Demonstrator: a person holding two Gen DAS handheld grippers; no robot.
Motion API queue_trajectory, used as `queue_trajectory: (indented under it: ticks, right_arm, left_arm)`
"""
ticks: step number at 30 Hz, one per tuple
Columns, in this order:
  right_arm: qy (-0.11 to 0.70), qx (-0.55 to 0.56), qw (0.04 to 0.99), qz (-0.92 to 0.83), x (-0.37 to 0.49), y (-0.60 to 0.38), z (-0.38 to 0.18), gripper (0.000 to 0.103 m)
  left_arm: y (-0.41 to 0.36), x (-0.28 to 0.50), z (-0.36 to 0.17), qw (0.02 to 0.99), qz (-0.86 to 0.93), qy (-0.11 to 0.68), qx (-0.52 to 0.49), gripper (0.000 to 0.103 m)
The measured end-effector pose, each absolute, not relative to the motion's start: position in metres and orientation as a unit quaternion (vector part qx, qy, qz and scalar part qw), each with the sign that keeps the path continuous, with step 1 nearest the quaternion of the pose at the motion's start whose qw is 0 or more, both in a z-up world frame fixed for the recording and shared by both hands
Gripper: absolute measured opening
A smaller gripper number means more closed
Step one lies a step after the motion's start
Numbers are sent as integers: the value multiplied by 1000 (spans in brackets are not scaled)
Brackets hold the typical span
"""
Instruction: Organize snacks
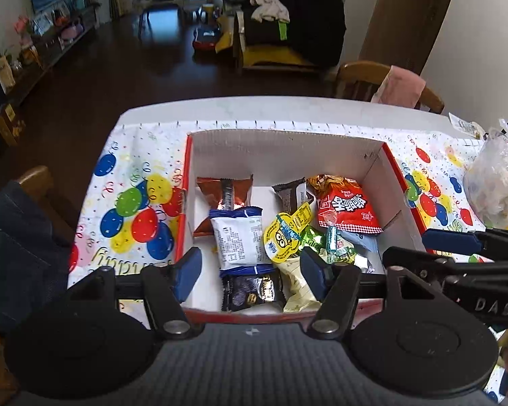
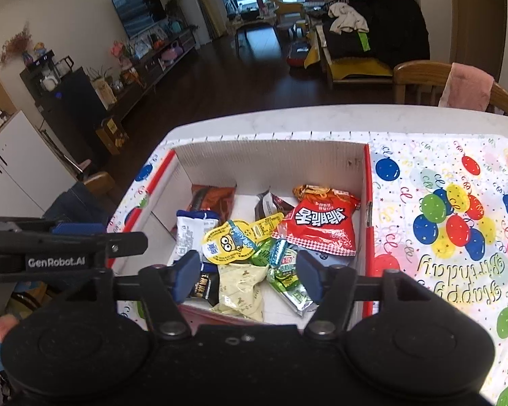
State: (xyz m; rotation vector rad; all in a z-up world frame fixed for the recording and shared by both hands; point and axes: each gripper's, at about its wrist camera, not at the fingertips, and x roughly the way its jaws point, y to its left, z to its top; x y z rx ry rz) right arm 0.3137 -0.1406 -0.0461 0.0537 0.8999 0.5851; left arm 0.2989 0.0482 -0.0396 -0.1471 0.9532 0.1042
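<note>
A white cardboard box (image 1: 288, 145) with red outer sides holds several snack packets: a red noodle bag (image 1: 347, 204), a yellow round jelly cup (image 1: 284, 237), a white-and-blue packet (image 1: 237, 240), a brown packet (image 1: 225, 196), a black packet (image 1: 252, 292) and a cream packet (image 1: 299, 286). My left gripper (image 1: 252, 270) is open and empty over the box's near edge. The same box (image 2: 271, 155), red bag (image 2: 321, 223) and jelly cup (image 2: 228, 242) show in the right wrist view. My right gripper (image 2: 249, 275) is open and empty over the box's near side.
The box stands on a balloon-print birthday tablecloth (image 2: 450, 223) on a white table (image 1: 254, 108). A clear plastic bag (image 1: 498, 182) sits at the right. A wooden chair with a pink cloth (image 2: 464, 89) stands beyond the table; another chair with jeans (image 1: 20, 223) is at the left.
</note>
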Motion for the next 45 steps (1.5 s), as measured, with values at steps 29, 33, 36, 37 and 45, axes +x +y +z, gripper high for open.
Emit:
queue_trajectory:
  ticks: [29, 33, 36, 37, 45]
  right_arm:
    - [350, 4, 892, 287, 243, -158, -21, 103]
    - [339, -5, 897, 283, 238, -158, -19, 103]
    - [335, 0, 900, 281, 236, -160, -17, 103]
    - [333, 3, 901, 280, 236, -160, -16, 103]
    - [325, 13, 905, 274, 237, -168, -13, 103]
  left_arm:
    - [47, 220, -20, 915, 33, 399, -56, 81]
    - [48, 217, -18, 916, 24, 394, -64, 84]
    - [47, 216, -17, 918, 21, 391, -67, 87]
    - [46, 216, -16, 918, 20, 390, -68, 87]
    - [48, 214, -15, 920, 23, 385, -76, 88]
